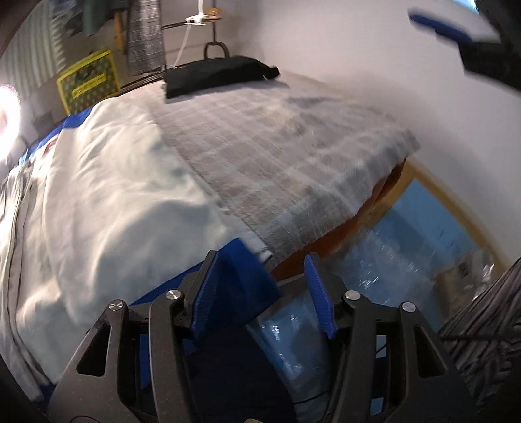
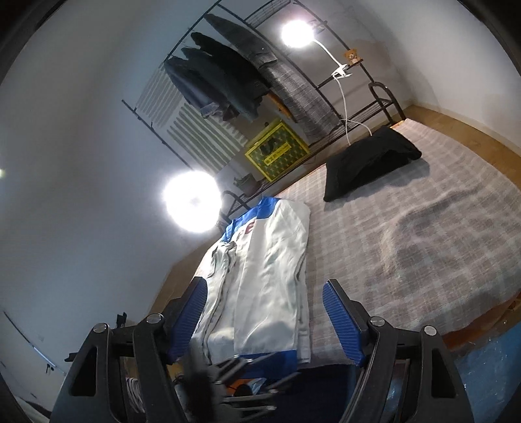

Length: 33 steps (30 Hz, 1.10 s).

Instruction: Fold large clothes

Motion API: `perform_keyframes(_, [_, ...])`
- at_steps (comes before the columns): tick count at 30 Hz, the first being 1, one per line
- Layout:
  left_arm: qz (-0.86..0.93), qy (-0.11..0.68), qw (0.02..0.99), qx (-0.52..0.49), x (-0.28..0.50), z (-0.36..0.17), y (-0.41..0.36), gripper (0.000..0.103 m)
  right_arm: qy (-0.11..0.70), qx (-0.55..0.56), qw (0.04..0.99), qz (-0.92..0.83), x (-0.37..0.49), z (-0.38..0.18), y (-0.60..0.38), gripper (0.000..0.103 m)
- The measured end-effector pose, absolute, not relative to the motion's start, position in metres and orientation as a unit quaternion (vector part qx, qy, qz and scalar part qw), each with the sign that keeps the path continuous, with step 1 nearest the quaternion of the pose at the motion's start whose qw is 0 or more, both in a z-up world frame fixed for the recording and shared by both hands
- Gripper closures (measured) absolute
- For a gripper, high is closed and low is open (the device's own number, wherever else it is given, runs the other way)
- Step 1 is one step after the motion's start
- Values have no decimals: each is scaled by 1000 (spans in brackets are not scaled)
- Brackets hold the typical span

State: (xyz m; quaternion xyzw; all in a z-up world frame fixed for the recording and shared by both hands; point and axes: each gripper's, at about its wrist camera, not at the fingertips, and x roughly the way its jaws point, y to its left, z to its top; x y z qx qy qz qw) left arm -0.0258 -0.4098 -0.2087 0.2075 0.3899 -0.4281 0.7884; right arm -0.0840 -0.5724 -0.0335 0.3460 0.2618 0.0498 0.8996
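A white jacket with blue trim (image 2: 260,276) lies folded lengthwise along the left side of a bed with a grey plaid cover (image 2: 407,244). In the left wrist view the jacket (image 1: 97,195) fills the left. My left gripper (image 1: 260,286) is open at the jacket's near blue hem (image 1: 241,276), which lies between the fingers. My right gripper (image 2: 263,312) is open, raised above the jacket's near end. The left gripper shows blurred below it (image 2: 234,374). The right gripper (image 1: 456,29) shows blurred at the top right of the left wrist view.
A folded black garment (image 2: 368,162) lies at the far end of the bed. A clothes rack (image 2: 228,75) with hanging clothes, a yellow box (image 2: 276,149) and two bright lamps stand beyond. Blue plastic (image 1: 407,244) covers the floor at the bed's near edge.
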Motion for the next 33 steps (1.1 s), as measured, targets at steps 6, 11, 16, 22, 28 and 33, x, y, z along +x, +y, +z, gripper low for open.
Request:
perform_keyframes(6, [-410, 385, 790, 243, -26, -221, -424, 42, 258, 332, 905, 69, -80, -30, -564, 26])
perform_keyframes(11, [-407, 368, 793, 264, -25, -222, -421, 56, 258, 337, 902, 75, -75, -32, -564, 26])
perform_keyframes(16, [-394, 328, 804, 303, -31, -226, -423, 72, 259, 350, 897, 77, -71, -35, -567, 26])
perform_keyframes(22, [-423, 358, 804, 217, -21, -211, -404, 100, 264, 357, 893, 67, -67, -39, -570, 26])
perform_keyframes(28, [-448, 393, 800, 70, 2, -175, -361, 103, 315, 364, 875, 52, -45, -66, -575, 25])
perform_keyframes(33, [-449, 382, 807, 44, 5, -159, -345, 103, 371, 369, 850, 58, 5, -105, -582, 26])
